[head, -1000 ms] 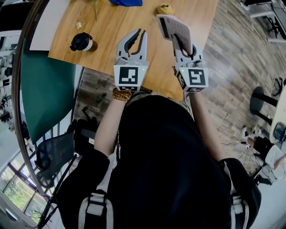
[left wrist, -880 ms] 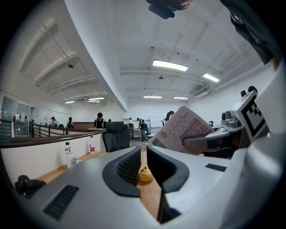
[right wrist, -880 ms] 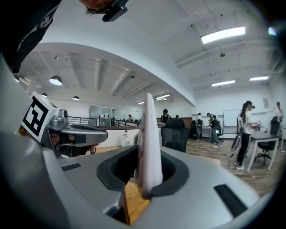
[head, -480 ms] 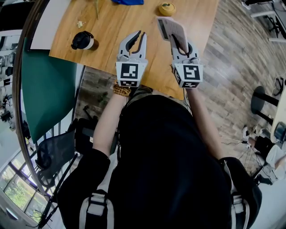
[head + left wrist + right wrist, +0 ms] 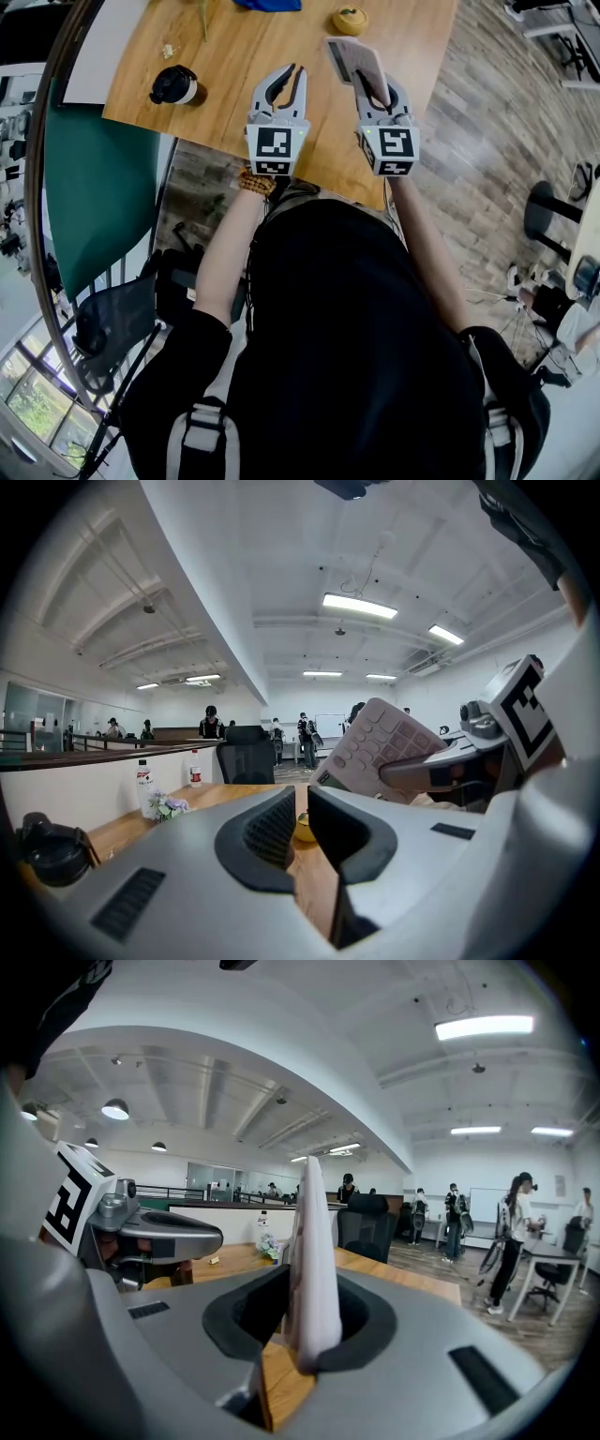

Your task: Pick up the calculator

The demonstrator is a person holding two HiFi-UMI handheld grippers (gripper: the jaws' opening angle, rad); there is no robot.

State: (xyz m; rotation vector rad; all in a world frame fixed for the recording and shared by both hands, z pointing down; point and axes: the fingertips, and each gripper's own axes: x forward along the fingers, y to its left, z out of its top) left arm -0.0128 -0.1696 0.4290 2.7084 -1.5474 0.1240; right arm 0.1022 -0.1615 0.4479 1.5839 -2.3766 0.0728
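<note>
Two grippers hover over the near edge of the wooden table (image 5: pixel 234 66). The right gripper (image 5: pixel 377 86) pinches the calculator (image 5: pixel 356 58) by its lower end, fingers clamped on its flat faces. That grip likely suits so thin a slab, which stands clear of the tabletop above the near right corner. The left gripper (image 5: pixel 286 80) is just beside it, fingers a narrow gap apart with nothing between them, probably spare. The calculator is pale and slim, with rows of beige-pink keys and a dark display strip at its far end, its keyed face turned leftward.
</note>
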